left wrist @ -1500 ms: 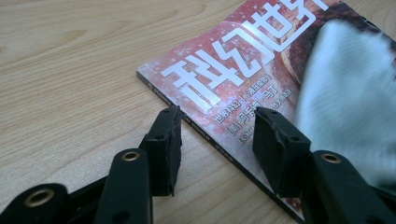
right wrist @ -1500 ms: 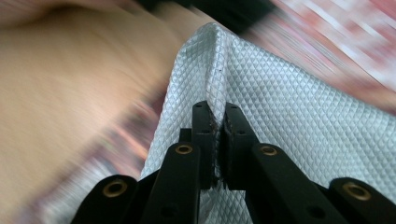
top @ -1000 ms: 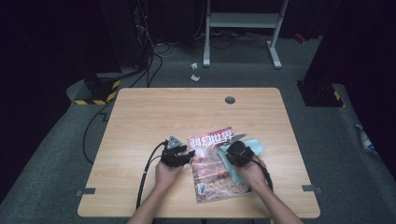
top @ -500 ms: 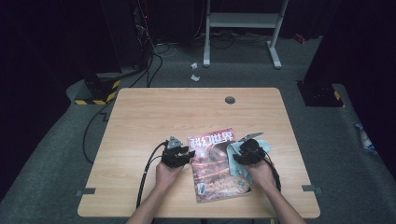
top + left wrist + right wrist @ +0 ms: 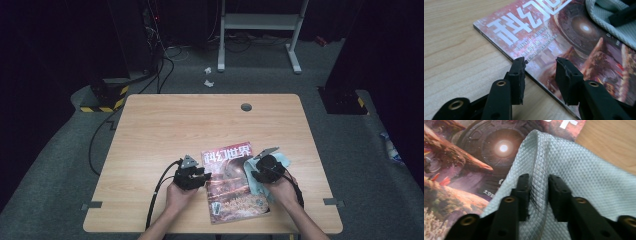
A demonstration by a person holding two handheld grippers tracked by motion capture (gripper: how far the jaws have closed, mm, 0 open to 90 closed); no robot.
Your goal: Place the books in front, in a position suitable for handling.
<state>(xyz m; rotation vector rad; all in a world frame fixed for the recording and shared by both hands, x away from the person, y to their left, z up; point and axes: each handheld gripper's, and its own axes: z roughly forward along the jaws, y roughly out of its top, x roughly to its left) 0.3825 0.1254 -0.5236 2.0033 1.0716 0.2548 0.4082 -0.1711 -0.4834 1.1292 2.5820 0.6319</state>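
Cloth (image 5: 564, 170) fold seemingly pinched between right gripper (image 5: 538, 178) fingers (image 5: 524, 182)

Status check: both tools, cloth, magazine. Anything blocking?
Right tool just closing, pinching a fold of the pale green waffle-weave cloth. Left tool open, jaws straddling the red glossy magazine edge. Wooden table otherwise unobstructed.

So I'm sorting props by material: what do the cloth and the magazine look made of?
The cloth looks like soft woven microfibre, pale blue-grey and matt, going by its diamond waffle texture and loose folds. The magazine looks like coated paper, since its printed cover shows a glossy sheen and thin edges.
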